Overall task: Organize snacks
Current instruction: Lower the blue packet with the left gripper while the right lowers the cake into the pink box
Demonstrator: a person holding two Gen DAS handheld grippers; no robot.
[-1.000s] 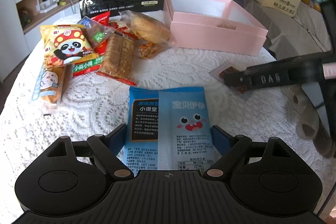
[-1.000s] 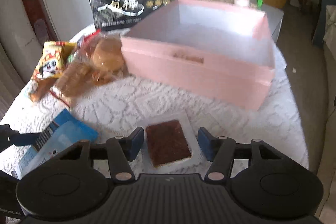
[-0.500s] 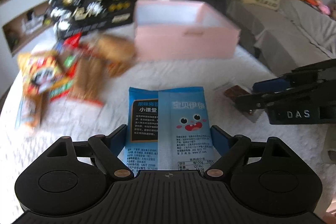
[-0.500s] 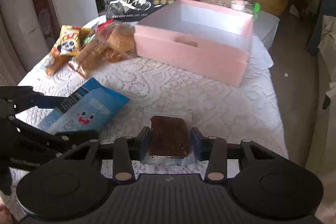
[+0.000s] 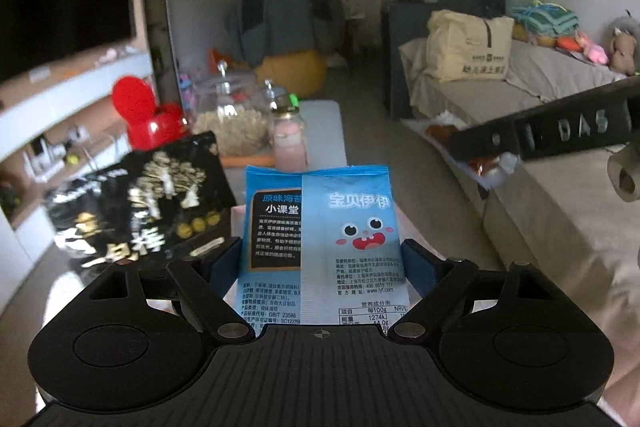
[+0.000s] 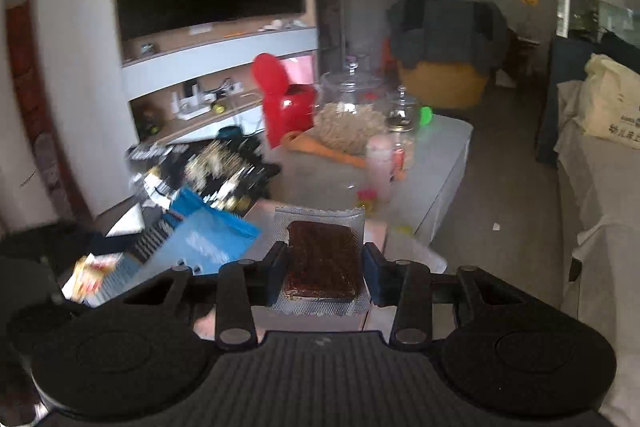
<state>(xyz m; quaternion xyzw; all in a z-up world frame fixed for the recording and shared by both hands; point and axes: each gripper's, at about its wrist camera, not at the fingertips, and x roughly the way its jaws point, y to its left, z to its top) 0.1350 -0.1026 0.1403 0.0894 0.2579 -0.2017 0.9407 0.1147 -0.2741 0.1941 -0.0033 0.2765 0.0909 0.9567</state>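
Blue foil snack packet with a cartoon face (image 5: pixel 352 227) stands clamped between the pads of the left tool (image 5: pixel 322 263). The right tool (image 6: pixel 324 267) is clamped on a clear-wrapped brown cake bar (image 6: pixel 322 259). Both were on the lace-covered bench a second ago; now they are lifted above it.

Blue cartoon-face packet (image 5: pixel 344 239) — brown bar (image 6: pixel 323 259), clear wrapper.

The left tongs (image 5: pixel 322 263) point forward and slightly down, pads set wide and pressing both edges of a blue snack packet (image 5: pixel 326 243). The right tongs (image 6: pixel 323 273) stand narrow, clamped on a brown wrapped bar (image 6: pixel 322 259).
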